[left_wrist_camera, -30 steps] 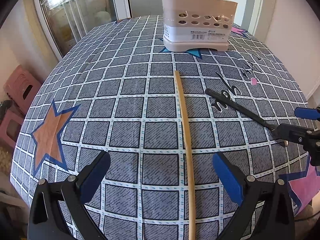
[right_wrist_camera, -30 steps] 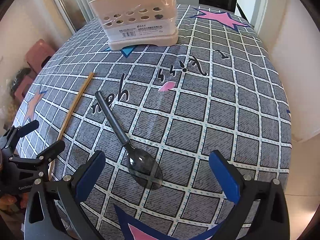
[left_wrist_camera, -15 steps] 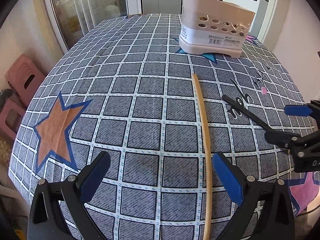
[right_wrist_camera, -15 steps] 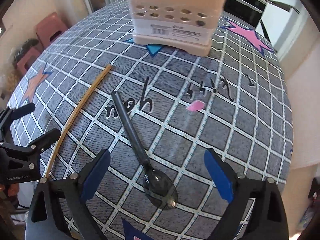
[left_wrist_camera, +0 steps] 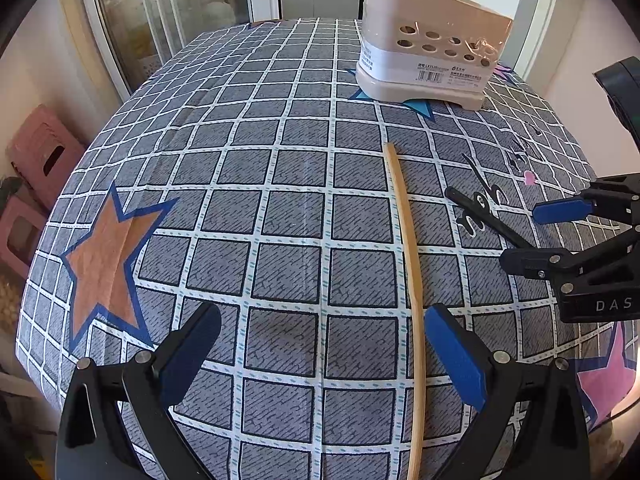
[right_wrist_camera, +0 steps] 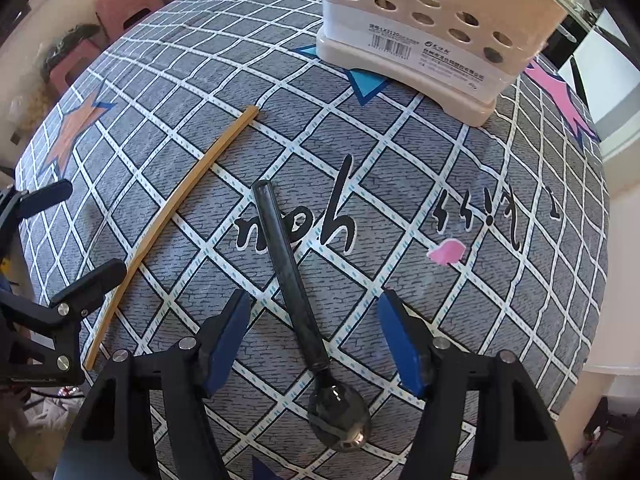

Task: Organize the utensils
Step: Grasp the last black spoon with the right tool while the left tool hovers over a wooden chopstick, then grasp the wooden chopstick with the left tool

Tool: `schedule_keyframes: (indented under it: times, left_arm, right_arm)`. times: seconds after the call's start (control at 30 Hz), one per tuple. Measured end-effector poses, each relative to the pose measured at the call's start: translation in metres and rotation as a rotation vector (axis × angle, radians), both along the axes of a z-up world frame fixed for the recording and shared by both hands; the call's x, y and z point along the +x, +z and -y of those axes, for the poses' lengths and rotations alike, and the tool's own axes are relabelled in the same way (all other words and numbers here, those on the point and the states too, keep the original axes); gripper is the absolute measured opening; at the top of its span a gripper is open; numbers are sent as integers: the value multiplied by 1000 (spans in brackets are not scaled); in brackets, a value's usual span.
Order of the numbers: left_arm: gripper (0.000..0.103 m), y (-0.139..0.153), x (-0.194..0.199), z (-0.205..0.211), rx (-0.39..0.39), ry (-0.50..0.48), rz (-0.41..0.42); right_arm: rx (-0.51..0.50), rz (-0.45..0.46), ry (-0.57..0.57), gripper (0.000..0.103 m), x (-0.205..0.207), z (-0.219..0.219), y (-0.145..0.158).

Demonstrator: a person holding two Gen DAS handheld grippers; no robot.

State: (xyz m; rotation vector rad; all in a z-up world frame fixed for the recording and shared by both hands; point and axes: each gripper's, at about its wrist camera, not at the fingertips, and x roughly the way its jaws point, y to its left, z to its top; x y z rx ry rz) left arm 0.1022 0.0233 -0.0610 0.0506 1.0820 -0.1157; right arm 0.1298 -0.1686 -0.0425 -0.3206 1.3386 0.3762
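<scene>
A black spoon (right_wrist_camera: pixel 288 264) lies on the checked tablecloth, its bowl toward me. My right gripper (right_wrist_camera: pixel 314 340) straddles the handle near the bowl. Its jaws are closing, and the blue pads (right_wrist_camera: pixel 228 340) stand clear of the handle on both sides. A long wooden chopstick (left_wrist_camera: pixel 408 260) lies left of the spoon and runs between the open jaws of my left gripper (left_wrist_camera: pixel 324 356), close to the right pad. The beige utensil holder (left_wrist_camera: pixel 432 56) stands at the far side with utensils in it. In the left wrist view the right gripper (left_wrist_camera: pixel 536 236) shows over the spoon handle (left_wrist_camera: pixel 480 216).
The tablecloth (left_wrist_camera: pixel 280 200) covers a table whose edge drops off close behind both grippers. Pink stools (left_wrist_camera: pixel 40 160) stand on the floor to the left, by a glass door. The left gripper (right_wrist_camera: pixel 68 240) sits close to the left of the right one.
The right gripper has slid over the spoon handle, rolled to line up across it, and its jaws have narrowed. The left gripper has barely moved; the chopstick now lies nearer its right pad.
</scene>
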Motion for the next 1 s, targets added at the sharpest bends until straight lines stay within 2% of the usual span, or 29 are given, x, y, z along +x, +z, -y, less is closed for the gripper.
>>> schedule_keyframes:
  times: [0.1,0.2,0.23,0.27,0.3,0.33,0.43,0.67,0.83,1.0]
  left_arm:
    - [103,0,1,1,4,-3,0]
    - [103,1,2,2,6,-8,-3]
    - [103,1,3,2,4,-8,-5]
    - [103,1,4,3,2,-10,-6]
    - [103,2,5,3,1,-13,-8]
    - [103,2,6,4,0,-15,-9]
    - [103,2,11,10,-8,-23,-17]
    - [103,-1,28,31,-1,-74,-61]
    - [102,-3,41,49,21,-140,-92]
    - [102,-2,55,55,21,-158,-134]
  right_arm:
    - [-2,-13,14,64,2,-3,0]
    - [-6,-25,33,52,0,-10,2]
    - [-6,-29,38,44,-1,-14,2]
    - [-6,-31,40,29,-3,-19,2]
    - [-5,-32,35,18,-4,-21,2]
    - [-1,-30,29,12,-6,-21,2]
    - [26,-12,5,12,-12,-18,3]
    - [178,16,-123,12,-23,19,12]
    - [229,37,-155,12,-26,35,19]
    - [273,49,-167,12,-28,54,24]
